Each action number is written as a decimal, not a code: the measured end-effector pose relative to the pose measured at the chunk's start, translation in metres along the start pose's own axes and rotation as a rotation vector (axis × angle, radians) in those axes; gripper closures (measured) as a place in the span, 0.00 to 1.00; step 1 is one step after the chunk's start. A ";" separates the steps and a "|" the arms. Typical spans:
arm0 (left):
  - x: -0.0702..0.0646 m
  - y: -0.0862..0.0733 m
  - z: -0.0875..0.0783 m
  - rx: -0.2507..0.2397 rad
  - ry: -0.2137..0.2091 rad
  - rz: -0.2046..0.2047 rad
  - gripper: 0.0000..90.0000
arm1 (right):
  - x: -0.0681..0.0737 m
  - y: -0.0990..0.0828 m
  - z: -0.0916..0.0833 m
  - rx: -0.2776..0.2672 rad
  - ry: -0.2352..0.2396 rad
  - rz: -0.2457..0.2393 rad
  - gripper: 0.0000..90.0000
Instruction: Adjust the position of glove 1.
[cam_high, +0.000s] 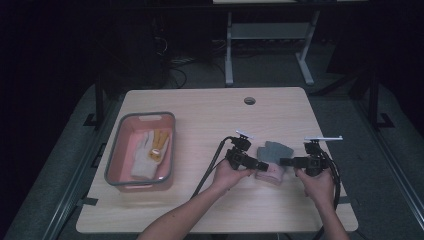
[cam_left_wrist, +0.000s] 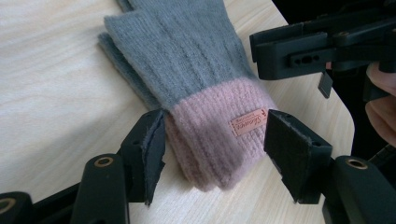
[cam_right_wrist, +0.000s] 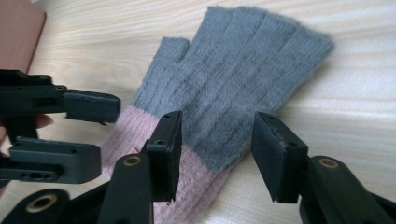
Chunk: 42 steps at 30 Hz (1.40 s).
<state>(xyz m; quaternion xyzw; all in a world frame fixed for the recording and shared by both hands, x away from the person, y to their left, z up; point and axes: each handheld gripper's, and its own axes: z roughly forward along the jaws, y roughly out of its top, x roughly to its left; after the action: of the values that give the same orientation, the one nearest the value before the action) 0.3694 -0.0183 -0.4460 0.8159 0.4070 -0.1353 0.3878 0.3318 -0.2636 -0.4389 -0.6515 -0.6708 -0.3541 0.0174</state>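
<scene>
A grey and pink glove (cam_high: 271, 159) lies flat on the wooden surface (cam_high: 210, 120), near the front edge and a little to the right of the middle. Its fingers are grey and its cuff is pink. A small tag (cam_left_wrist: 247, 122) sits on the pink cuff. From the left gripper's camera it looks like two gloves stacked, one on top of the other.

The left gripper (cam_high: 263, 164) comes at the glove from the left side. Its jaws are apart, with the pink cuff between them. One pad (cam_left_wrist: 154, 149) sits right at the edge of the cuff, and the other pad has a gap beside it. It is not squeezing the glove.

The right gripper (cam_high: 283, 161) comes at the glove from the right side. Its jaws are apart too, and they sit over the spot where grey meets pink. They do not pinch the glove.

The two grippers point at each other, tips close together, with the glove under them. A hand holds each one.

Far off on the left side of the surface stands a pink tub (cam_high: 120, 145) with a grey rim. A white and yellow glove (cam_high: 150, 154) lies inside it.
</scene>
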 end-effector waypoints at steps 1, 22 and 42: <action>0.000 0.000 0.002 -0.001 0.001 -0.006 0.44 | -0.002 -0.001 0.001 -0.004 0.005 0.001 0.57; 0.005 -0.003 0.017 0.045 0.020 -0.033 0.54 | -0.023 -0.017 0.016 -0.038 0.118 0.119 0.56; 0.016 -0.012 0.014 -0.033 -0.054 -0.133 0.68 | -0.024 -0.028 0.024 -0.102 0.245 0.181 0.82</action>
<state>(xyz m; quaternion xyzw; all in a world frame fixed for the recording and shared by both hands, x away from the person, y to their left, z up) 0.3720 -0.0150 -0.4698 0.7766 0.4519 -0.1763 0.4021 0.3211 -0.2697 -0.4812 -0.6611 -0.5836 -0.4613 0.0978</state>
